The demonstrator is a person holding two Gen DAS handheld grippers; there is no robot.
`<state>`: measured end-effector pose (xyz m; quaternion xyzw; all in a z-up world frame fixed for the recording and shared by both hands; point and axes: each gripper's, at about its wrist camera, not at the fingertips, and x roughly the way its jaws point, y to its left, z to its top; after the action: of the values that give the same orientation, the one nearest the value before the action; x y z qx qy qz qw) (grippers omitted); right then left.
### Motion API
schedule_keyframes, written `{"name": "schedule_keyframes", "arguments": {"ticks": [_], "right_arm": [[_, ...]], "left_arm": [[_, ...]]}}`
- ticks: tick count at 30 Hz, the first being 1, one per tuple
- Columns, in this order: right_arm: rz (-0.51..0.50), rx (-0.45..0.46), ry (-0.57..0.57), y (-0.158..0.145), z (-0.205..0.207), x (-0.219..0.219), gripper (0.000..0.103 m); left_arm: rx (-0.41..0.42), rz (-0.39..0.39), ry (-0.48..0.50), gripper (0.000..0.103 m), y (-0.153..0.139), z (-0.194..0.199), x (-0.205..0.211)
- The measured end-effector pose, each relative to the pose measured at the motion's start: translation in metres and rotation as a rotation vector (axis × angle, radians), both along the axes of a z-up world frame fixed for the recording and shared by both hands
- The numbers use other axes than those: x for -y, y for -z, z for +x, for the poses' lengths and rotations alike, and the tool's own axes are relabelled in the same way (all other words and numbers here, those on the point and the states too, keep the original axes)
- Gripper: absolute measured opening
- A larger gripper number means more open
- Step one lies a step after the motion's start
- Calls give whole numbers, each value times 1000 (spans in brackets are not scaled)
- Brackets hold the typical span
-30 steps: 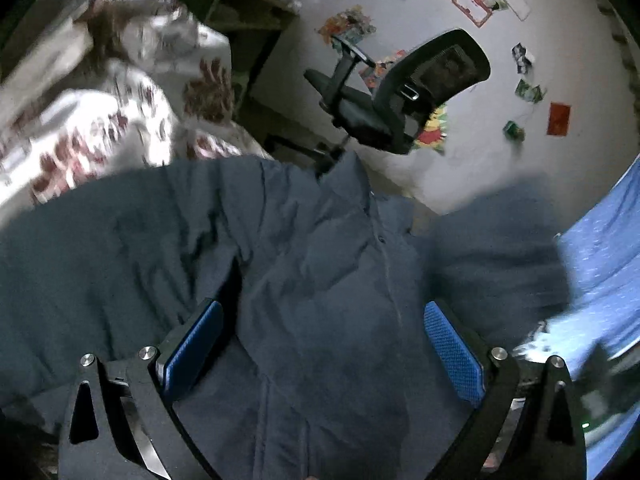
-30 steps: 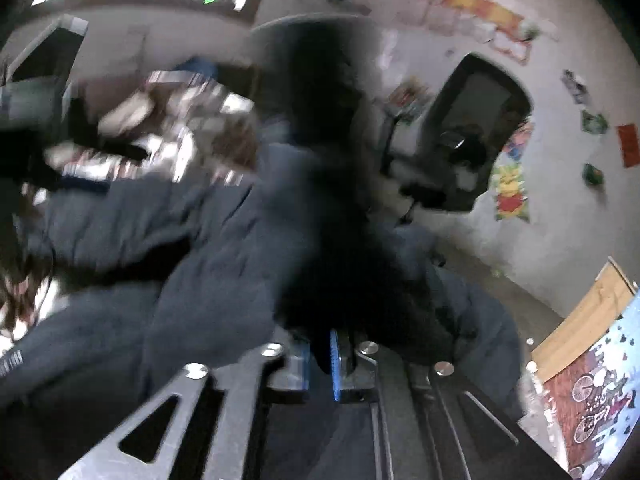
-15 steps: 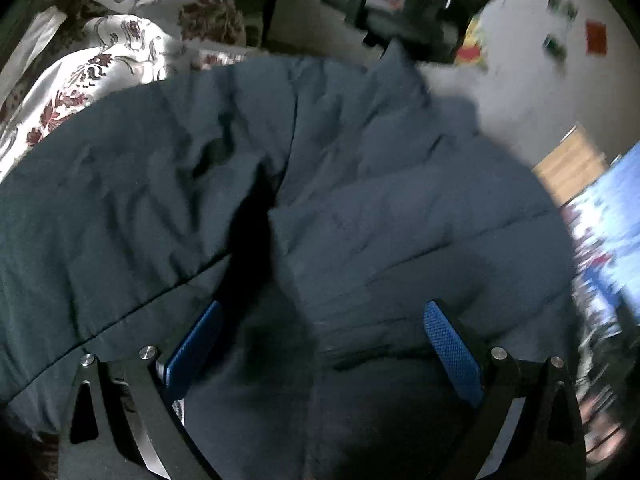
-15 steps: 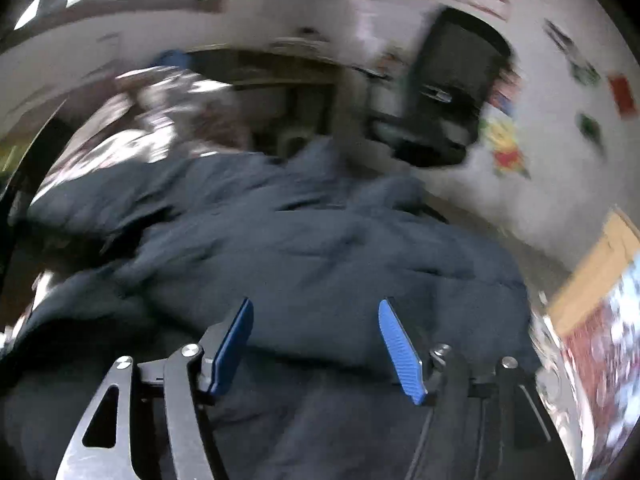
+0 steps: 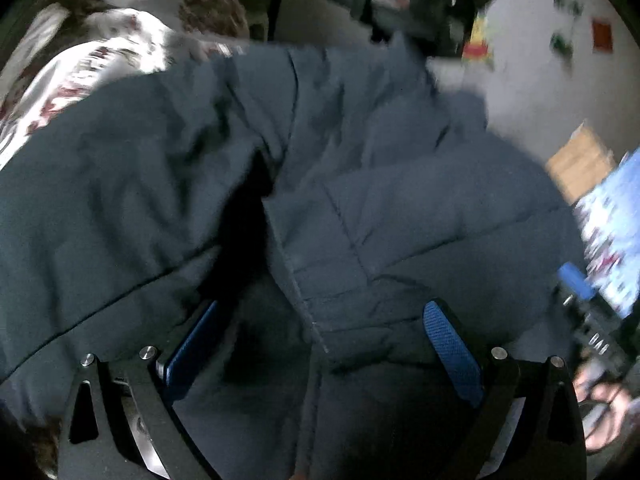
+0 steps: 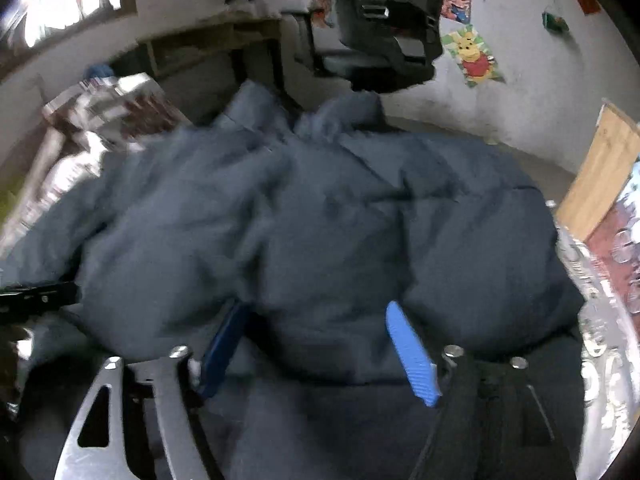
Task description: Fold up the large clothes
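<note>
- Left wrist view: left hand-held gripper (image 5: 320, 344) spread wide, blue pads clear of the cloth, gripping nothing; hovering over the big dark navy padded jacket (image 5: 360, 200) heaped on the bed.
- Seen here only: stitched front edge of the jacket (image 5: 298, 280) running down between the jaws, a dark gap beside it, and the white floral-print bedcover (image 5: 100, 60) showing past the far left of the cloth.
- At the right rim, a blue-tipped piece of the right hand-held gripper (image 5: 576, 280) and the person's fingers (image 5: 604, 400).
- Right wrist view: right hand-held gripper (image 6: 320, 348) likewise parted and holding nothing, low against a puffed fold of the jacket.
- Seen here only: black office chair (image 6: 384, 28) behind the jacket's far end, cartoon bear poster (image 6: 474, 56) on the wall, pale wooden board (image 6: 600, 168) at right.
- Likely step: between grasps, one side seemingly laid over the body. Next move calls for choosing a fresh edge, closing on it, and flattening the bulk.
</note>
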<state>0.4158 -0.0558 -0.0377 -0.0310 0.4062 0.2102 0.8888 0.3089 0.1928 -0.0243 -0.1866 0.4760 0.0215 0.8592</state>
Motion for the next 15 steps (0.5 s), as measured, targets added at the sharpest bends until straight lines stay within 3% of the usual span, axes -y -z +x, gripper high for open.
{"name": "schedule_keyframes", "arguments": {"ticks": [1,7,11,15], "right_arm": [[20,11,-8,-4,-3,-2,88],[88,64,-110,-27,-26,-40,93],[98,70,-167,-29,-38,-66,98],[61,89,-201,-25,-46,-83,98]], "left_arm": [[48,-6,-29,99,-12,-14,-7],[201,13,-226,99,-55,-101,-54],[145,0,-458,99,-50,-142,-93],[89,-133,-725,99,-34,-193,-141]]}}
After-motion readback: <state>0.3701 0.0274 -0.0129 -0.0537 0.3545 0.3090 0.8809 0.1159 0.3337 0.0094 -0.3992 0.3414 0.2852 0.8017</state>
